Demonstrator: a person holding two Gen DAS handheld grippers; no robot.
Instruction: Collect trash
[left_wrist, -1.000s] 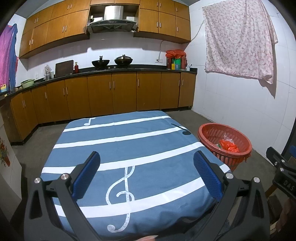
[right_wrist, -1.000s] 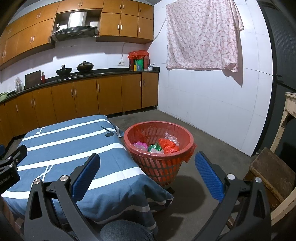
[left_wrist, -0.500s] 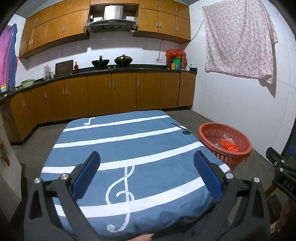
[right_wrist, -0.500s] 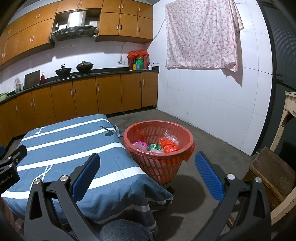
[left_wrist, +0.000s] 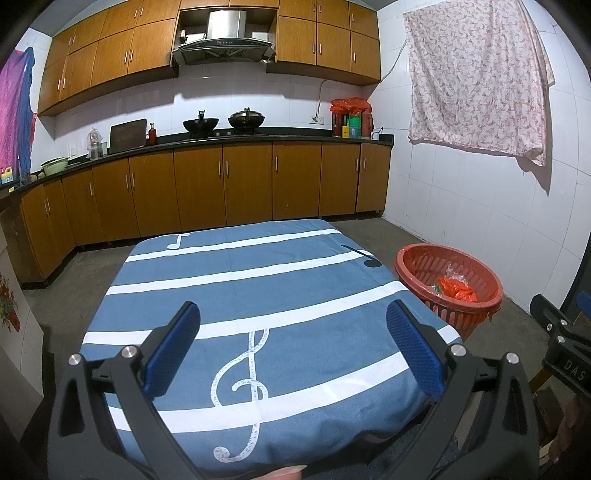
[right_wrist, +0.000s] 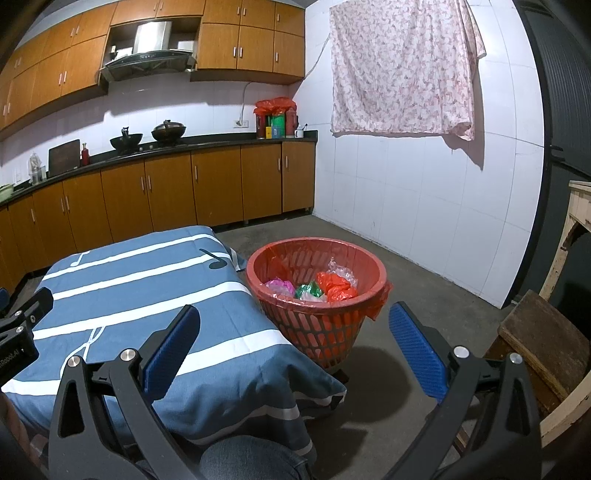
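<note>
Trash (right_wrist: 325, 286) is what we are after, and all of it that we can see already lies in the red basket (right_wrist: 317, 325) on the floor, just right of the table; from the right wrist view we make out crumpled plastic bags there, orange, pink and green, with some clear film behind them. Our left gripper (left_wrist: 293, 341) hangs over the near end of the table with its blue pads wide apart and nothing between them. Our right gripper (right_wrist: 293, 347) is equally wide and empty, one finger over the table's near right corner, the other over bare floor, the basket just beyond. Outward from both, the blue cloth (left_wrist: 240, 288) with white stripes and music notes shows no litter on it. We judge such bags to be very light, soft and slippery, so they would crush flat under the pads and could slide out of a shallow pinch; the place to take hold is a bunched fold or knot, closing fully. Far off stand the cupboards (left_wrist: 221, 184), and a flowered sheet (right_wrist: 402, 70) hangs on the right wall
</note>
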